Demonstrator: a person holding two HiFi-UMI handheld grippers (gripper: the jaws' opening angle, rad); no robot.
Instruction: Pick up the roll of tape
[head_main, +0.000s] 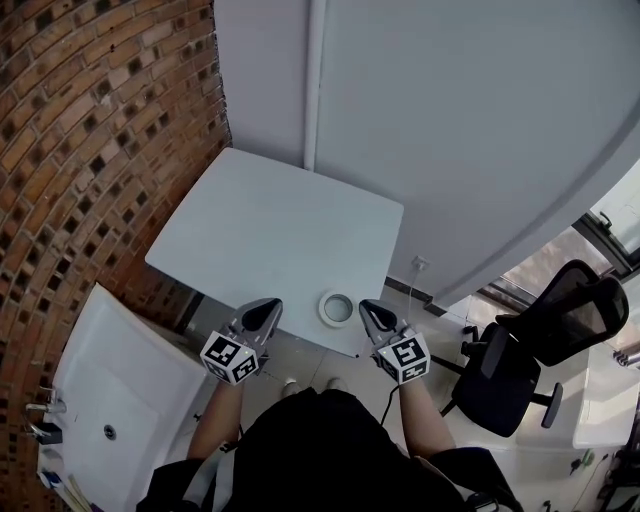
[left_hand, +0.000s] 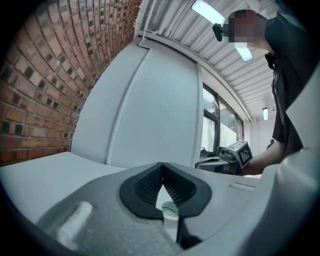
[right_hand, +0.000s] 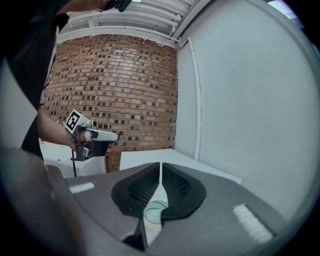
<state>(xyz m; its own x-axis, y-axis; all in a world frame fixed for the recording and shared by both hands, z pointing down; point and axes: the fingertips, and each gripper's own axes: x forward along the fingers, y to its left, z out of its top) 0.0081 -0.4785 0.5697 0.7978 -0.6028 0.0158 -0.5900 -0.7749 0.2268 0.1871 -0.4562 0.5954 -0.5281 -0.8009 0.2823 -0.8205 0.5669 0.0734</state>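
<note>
The roll of tape (head_main: 337, 308) is a white ring lying flat near the front edge of the pale square table (head_main: 270, 230). My left gripper (head_main: 266, 306) hovers just left of it and my right gripper (head_main: 370, 308) just right of it, both at the table's edge and apart from the roll. The left gripper view shows its jaws (left_hand: 161, 169) shut and empty, with the roll (left_hand: 170, 209) below them and the right gripper (left_hand: 235, 152) beyond. In the right gripper view the jaws (right_hand: 160, 169) stand shut but for a hairline slit, the roll (right_hand: 154, 210) beneath them.
A white basin (head_main: 120, 390) with a tap stands at the lower left against the brick wall (head_main: 90, 130). A black office chair (head_main: 540, 345) sits to the right. A white wall panel (head_main: 450, 120) and a pipe rise behind the table.
</note>
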